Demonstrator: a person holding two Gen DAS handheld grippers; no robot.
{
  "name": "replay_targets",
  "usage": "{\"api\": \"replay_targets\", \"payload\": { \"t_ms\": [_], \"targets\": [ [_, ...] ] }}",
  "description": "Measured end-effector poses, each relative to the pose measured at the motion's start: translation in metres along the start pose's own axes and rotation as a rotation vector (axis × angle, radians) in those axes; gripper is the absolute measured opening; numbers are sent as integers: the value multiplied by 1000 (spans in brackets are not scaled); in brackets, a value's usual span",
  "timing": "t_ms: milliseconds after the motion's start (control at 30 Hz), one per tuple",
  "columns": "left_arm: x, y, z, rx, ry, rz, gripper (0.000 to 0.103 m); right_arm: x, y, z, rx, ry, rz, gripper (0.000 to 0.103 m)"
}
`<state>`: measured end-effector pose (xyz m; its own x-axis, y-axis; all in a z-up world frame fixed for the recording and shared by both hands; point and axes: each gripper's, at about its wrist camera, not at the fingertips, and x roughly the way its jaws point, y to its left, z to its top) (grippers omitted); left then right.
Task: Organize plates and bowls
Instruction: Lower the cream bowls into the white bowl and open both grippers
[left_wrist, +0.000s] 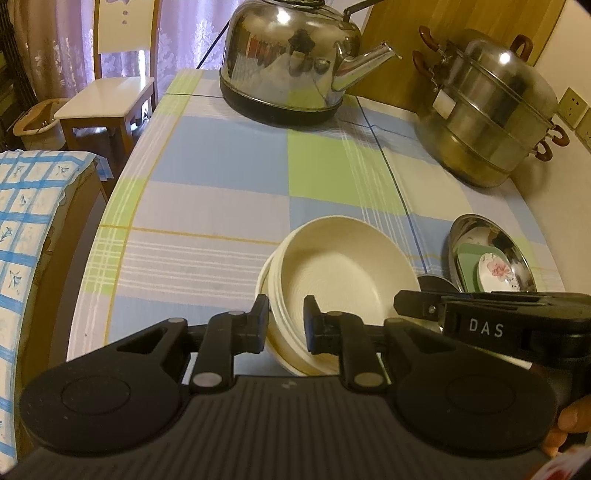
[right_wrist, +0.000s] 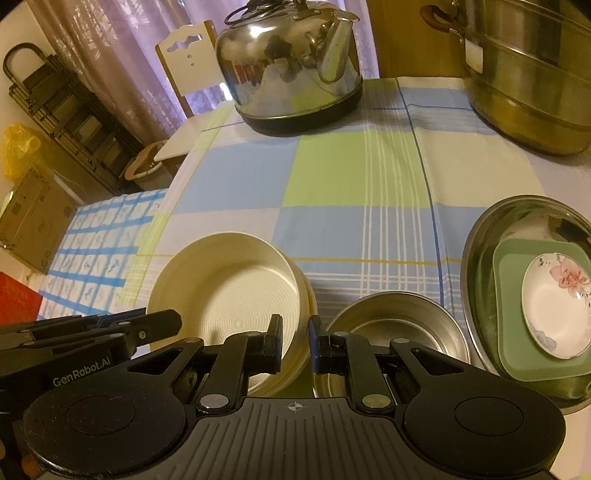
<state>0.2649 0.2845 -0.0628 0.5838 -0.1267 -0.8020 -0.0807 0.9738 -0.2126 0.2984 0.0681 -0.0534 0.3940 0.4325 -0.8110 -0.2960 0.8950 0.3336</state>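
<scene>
table (right_wrist: 351, 177): checked cloth | steamer pot (right_wrist: 528, 74): cut off at frame edge | kettle (right_wrist: 291, 66): far side | steel basin (right_wrist: 476, 236): holds green plate (right_wrist: 513, 325), floral dish (right_wrist: 554, 306) | cream bowls (right_wrist: 229, 291): nested, rim clamped by left hand-held gripper (left_wrist: 284, 325) and right hand-held gripper (right_wrist: 295, 347), both narrow | steel bowl (right_wrist: 388, 321): partly hidden

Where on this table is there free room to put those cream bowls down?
The widest bare cloth lies mid-table, between the kettle, the steamer pot and the cream bowls. The left side beyond the bowls is also free. The near right is crowded: small steel bowl, then the steel basin.
</scene>
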Motion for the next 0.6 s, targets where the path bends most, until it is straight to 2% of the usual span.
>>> {"api": "replay_targets", "payload": {
  "t_ms": [233, 367, 400, 600],
  "targets": [
    [-7, -3, 1, 6, -16, -6, 26, -11, -3, 1, 35, -16, 11, 19],
    [-18, -4, 0, 10, -37, -4, 33, -25, -4, -2, 52, -53, 25, 48],
    [-22, -4, -1, 12, -44, -3, 35, -28, -5, -3, 55, -63, 27, 51],
    [-46, -7, -8, 28, -70, 10, 47, -47, -8, -11, 87, -87, 40, 55]
  ]
}}
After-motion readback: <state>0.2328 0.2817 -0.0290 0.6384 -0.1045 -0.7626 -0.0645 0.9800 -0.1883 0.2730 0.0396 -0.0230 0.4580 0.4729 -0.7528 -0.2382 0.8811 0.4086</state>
